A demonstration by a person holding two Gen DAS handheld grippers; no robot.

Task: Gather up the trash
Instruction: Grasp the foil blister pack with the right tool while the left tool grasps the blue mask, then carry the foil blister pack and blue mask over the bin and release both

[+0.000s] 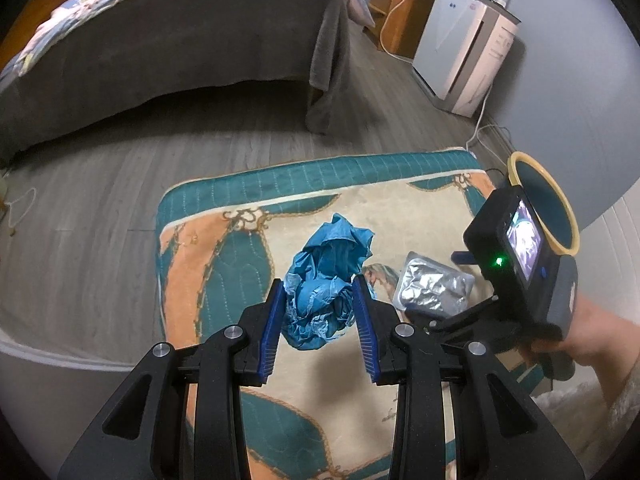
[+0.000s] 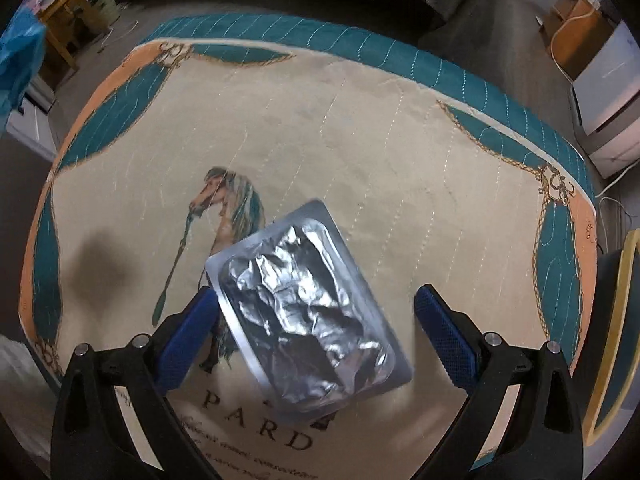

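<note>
A crumpled blue paper wad (image 1: 326,280) sits between the pads of my left gripper (image 1: 320,292), which is shut on it and holds it above the horse-print quilt (image 1: 248,236). A silver foil blister pack (image 2: 306,312) lies on the quilt (image 2: 360,152) between the wide-open fingers of my right gripper (image 2: 316,300); neither pad presses it. The pack also shows in the left wrist view (image 1: 434,290), just under the right gripper's body (image 1: 516,256). A teal bin with a yellow rim (image 1: 544,204) stands beyond the quilt's right edge; it also shows in the right wrist view (image 2: 616,336).
A bed with a grey blanket (image 1: 180,40) stands across the wooden floor. A white appliance (image 1: 464,44) and a wooden cabinet (image 1: 396,12) line the right wall, with white cables (image 1: 480,136) on the floor. A wooden desk (image 2: 68,20) stands at the far left.
</note>
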